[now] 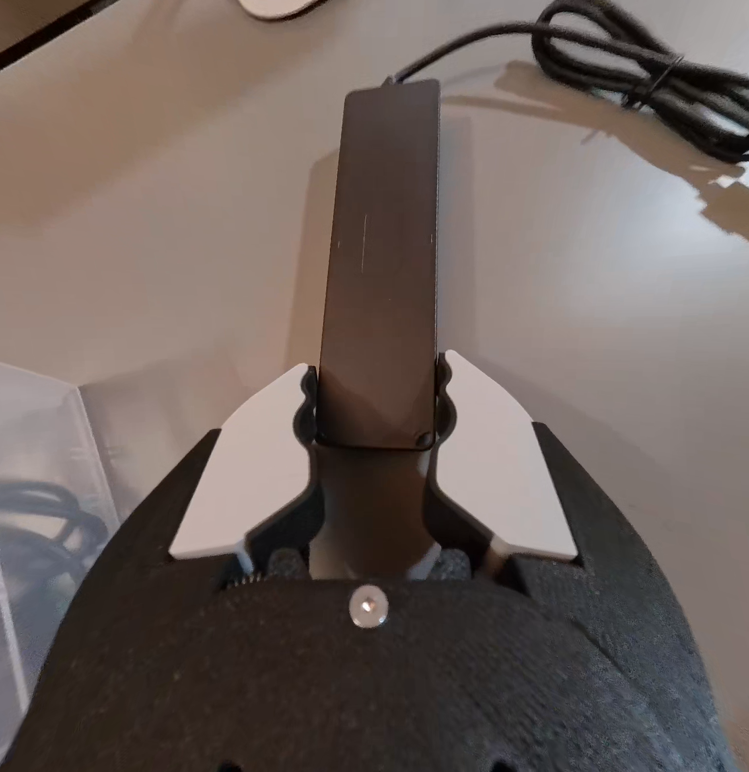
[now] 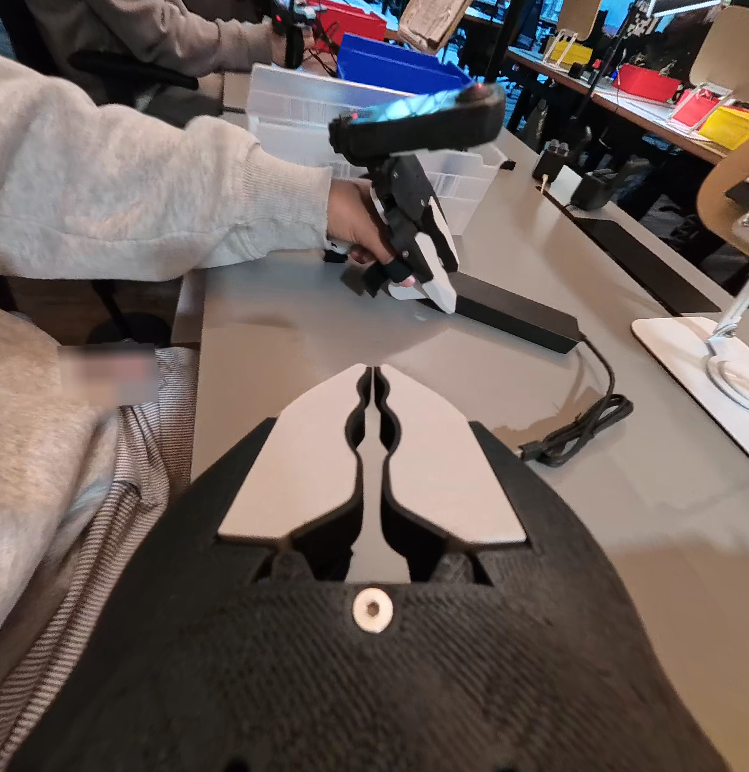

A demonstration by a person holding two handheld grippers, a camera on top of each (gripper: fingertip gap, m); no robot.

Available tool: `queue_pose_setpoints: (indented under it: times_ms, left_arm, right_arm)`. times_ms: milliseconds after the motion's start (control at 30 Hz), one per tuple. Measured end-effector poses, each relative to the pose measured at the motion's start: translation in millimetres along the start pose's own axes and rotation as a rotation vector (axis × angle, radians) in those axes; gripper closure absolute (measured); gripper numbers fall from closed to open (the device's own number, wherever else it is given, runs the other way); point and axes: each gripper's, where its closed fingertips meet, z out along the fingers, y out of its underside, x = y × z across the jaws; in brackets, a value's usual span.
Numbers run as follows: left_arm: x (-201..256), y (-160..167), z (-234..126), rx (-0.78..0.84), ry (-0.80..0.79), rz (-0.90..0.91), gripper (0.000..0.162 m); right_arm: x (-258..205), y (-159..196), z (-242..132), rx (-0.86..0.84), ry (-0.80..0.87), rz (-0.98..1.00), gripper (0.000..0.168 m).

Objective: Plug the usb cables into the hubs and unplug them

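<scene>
The left gripper [image 1: 375, 401] is pinching the hub [image 1: 385, 250] steady on the desk [image 1: 155, 209]; the right gripper [image 2: 373, 372], pressed together and empty, probably needs to be fetching the cable [image 2: 582, 430] plug next.

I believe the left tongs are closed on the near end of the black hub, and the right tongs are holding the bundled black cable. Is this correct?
Not fully. The left tongs are closed on the near end of the black hub, but the right tongs are shut and hold nothing. The right wrist view shows the bundled black cable lying apart on the table.
</scene>
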Motion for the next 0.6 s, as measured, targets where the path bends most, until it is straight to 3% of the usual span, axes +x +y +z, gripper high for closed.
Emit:
queue_pose_setpoints:
  times_ms: [33, 133, 333, 500, 600]
  left_arm:
    - [5.5, -2.5, -4.5, 0.022, 0.024, -0.014, 0.103]
    - [21.1, -13.6, -23.5, 0.086, 0.145, -0.108, 0.104]
    - [56.4, -22.9, -60.4, 0.145, 0.415, -0.223, 0.103]
    - [87.9, -26.8, -81.3, 0.136, 0.544, -0.172, 0.104]
    - [107.1, -23.7, -95.3, 0.104, 0.597, -0.085, 0.104]
  right_arm:
    - [0.2, 1.4, 2.7, -0.013, 0.019, -0.012, 0.166]
    - [4.9, 5.0, 10.0, -0.052, 0.1, -0.071, 0.161]
    - [31.7, 18.0, 33.7, -0.193, 0.277, -0.234, 0.128]
    - [60.2, 39.1, 58.3, -0.328, 0.362, -0.315, 0.097]
    - [67.0, 41.5, 64.3, -0.378, 0.38, -0.405, 0.095]
